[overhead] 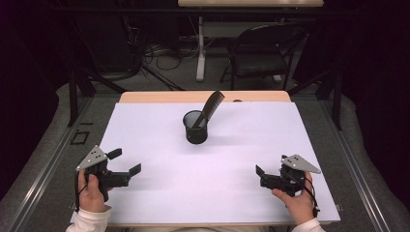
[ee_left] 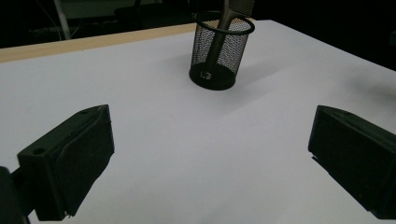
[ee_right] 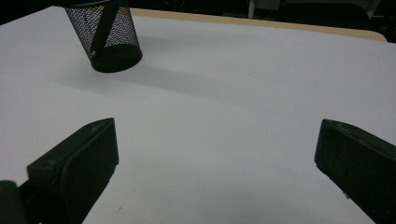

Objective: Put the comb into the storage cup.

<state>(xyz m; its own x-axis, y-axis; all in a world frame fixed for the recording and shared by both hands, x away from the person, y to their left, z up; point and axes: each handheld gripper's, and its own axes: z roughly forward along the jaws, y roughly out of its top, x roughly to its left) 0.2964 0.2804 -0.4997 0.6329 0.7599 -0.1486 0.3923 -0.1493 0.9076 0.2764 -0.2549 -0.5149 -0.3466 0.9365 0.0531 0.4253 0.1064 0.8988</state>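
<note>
Comb (overhead: 212, 105) and black mesh cup (overhead: 196, 127) sit together near the middle of the white surface (overhead: 159, 193), a little toward its far edge. The cup stands upright, and the comb leans inside it with its lower end on the cup's floor and its upper part jutting out over the rim, tilted up and toward the right in the high view. In the left gripper view the cup (ee_left: 220, 51) shows ahead and above the jaws, the comb's handle (ee_left: 219, 39) crossing its wire wall. In the right gripper view the cup (ee_right: 105, 35) stands at the upper left, with the comb (ee_right: 103, 25) as a dark slanting bar behind the mesh.

Left claw (overhead: 124, 162) is held low at the near left corner of the surface, its jaws spread wide with nothing between them. Right claw (overhead: 264, 175) is held at the near right, its jaws likewise spread and holding nothing. Both are well apart from the cup, one on each side, and each is gripped by a hand in a white sleeve. A wooden strip (overhead: 145, 97) edges the far side of the surface, and a folding chair (overhead: 261, 55) stands beyond it.
</note>
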